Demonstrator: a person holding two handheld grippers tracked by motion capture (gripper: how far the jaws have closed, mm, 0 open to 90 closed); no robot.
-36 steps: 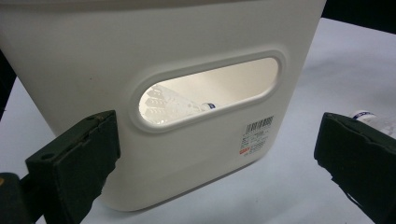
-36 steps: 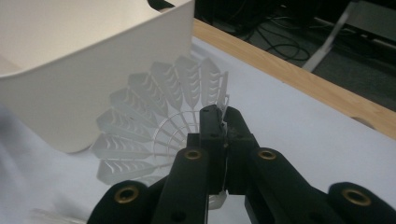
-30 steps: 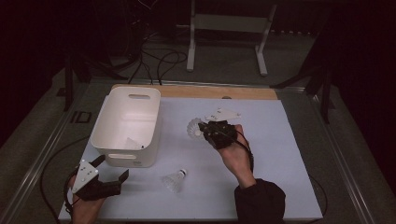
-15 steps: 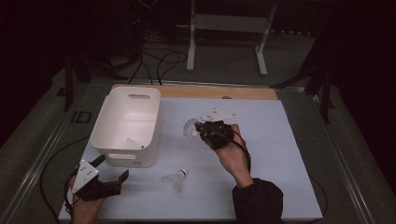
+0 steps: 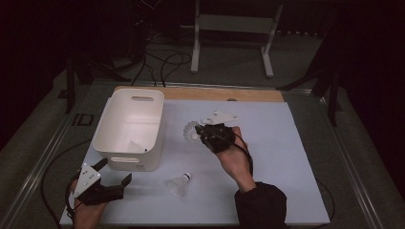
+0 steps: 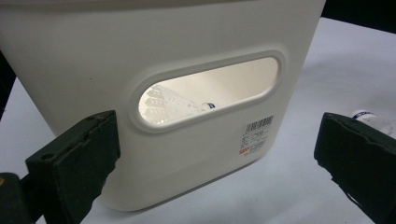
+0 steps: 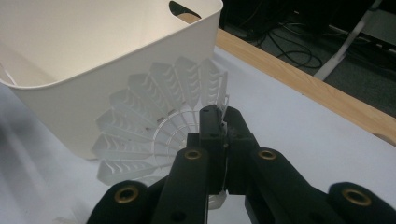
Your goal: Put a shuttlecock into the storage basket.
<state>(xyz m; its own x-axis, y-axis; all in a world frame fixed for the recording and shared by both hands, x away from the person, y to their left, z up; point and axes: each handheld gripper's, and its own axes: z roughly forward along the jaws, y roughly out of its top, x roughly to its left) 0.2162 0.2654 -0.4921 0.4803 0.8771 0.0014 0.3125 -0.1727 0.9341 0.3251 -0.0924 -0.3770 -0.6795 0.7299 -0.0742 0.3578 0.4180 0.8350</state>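
White shuttlecock (image 7: pixel 154 126) clamped in right gripper (image 7: pixel 223 122) fingers, cork hidden; left gripper (image 6: pixel 217 154) fingers apart.

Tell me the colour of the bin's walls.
White, inside and out; the bin shows best in the left gripper view.

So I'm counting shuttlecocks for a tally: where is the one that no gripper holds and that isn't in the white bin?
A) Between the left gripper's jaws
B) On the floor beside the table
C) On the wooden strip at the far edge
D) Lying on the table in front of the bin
D: in the high view a loose shuttlecock lies on the table, just in front of the white bin.
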